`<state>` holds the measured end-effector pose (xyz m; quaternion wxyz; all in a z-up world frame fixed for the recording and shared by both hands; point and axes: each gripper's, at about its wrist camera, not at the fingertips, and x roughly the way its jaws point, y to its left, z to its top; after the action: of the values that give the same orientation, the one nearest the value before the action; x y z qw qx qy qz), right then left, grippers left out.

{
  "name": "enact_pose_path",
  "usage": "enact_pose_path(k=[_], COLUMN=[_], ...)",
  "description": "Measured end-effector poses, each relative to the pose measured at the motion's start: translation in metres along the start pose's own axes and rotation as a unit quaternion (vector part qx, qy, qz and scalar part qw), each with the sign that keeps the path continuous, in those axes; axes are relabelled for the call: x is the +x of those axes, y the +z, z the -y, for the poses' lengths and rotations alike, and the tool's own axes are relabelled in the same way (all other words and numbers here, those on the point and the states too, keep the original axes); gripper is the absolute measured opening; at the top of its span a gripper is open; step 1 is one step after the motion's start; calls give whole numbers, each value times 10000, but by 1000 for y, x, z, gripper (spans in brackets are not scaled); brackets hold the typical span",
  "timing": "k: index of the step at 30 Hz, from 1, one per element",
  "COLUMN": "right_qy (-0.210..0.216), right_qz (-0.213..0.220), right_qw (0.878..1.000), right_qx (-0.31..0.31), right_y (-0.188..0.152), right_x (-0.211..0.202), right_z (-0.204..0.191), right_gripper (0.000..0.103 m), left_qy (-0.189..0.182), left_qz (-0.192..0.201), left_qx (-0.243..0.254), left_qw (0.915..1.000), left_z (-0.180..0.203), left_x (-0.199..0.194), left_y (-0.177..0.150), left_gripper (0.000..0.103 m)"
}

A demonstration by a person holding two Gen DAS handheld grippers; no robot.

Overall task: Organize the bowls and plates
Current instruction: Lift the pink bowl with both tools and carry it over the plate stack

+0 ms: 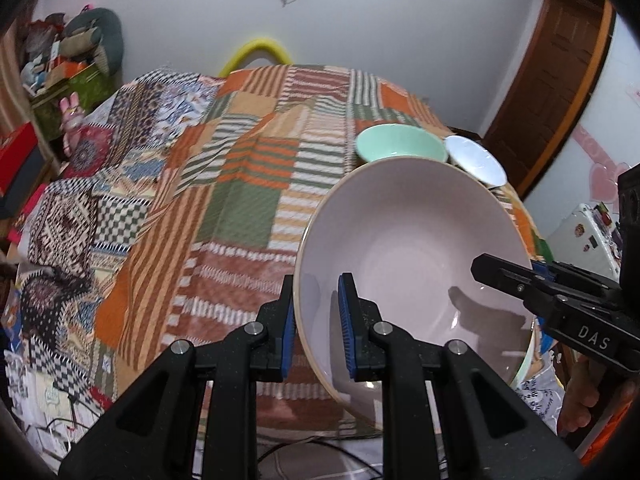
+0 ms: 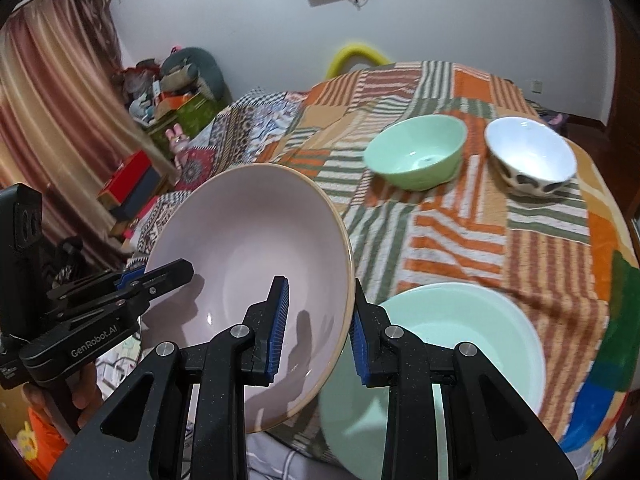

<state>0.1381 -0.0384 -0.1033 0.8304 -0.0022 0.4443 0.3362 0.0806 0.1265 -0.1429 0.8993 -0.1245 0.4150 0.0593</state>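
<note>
— Nearest the lens on the left side, what do the black fingers (image 1: 316,330) with their ribbed blue pads (image 1: 347,332) hold?

— They are clamped on the rim of a large pale pink bowl (image 1: 412,256): one pad presses the outer wall, the other the glazed inside. That left gripper is nearly closed, with only the thin rim between the pads.

— And the right gripper (image 2: 316,330)?

— Same story on the opposite rim. One blue pad (image 2: 278,336) lies against the smooth inner surface, the other sits outside the tan, unglazed-looking edge. So both grippers pinch the same bowl, which hangs tilted above the near edge of the bed.

— What is below it?

— In the right wrist view a wide mint-green basin (image 2: 472,344), round and shallow with a white rim, rests on the bed just beside and partly under the pink bowl.

— Anything farther back?

— Two smaller bowls side by side: a glossy mint-green bowl (image 2: 416,152) and a white bowl (image 2: 528,152) with dark blotches on its outer wall. They stand close together but I cannot tell if they touch.

— And the surface?

— A woven patchwork bedspread (image 1: 248,184) in orange, green and cream stripes, slightly creased. A person's hand (image 2: 60,404) grips the left tool's handle at the lower left of the right wrist view.
</note>
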Motion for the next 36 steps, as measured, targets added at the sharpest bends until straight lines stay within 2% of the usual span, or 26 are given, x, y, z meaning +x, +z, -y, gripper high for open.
enact_pose_path(k=[9,36], right_qy=[14,-214], right_qz=[-336,-1227], right_qw=[9992,9917], right_qx=[-191,-322], right_y=[-5,-18], right_x=[28,89], right_z=[-17,-14], right_gripper=[26,26], left_qy=[111,122], left_qz=[-301,-1142], left_qx=[-275,-519], left_qw=[9991,9920], left_z=[-29,-51], left_x=[21,76], left_y=[-15,-43], left_gripper=[19,19])
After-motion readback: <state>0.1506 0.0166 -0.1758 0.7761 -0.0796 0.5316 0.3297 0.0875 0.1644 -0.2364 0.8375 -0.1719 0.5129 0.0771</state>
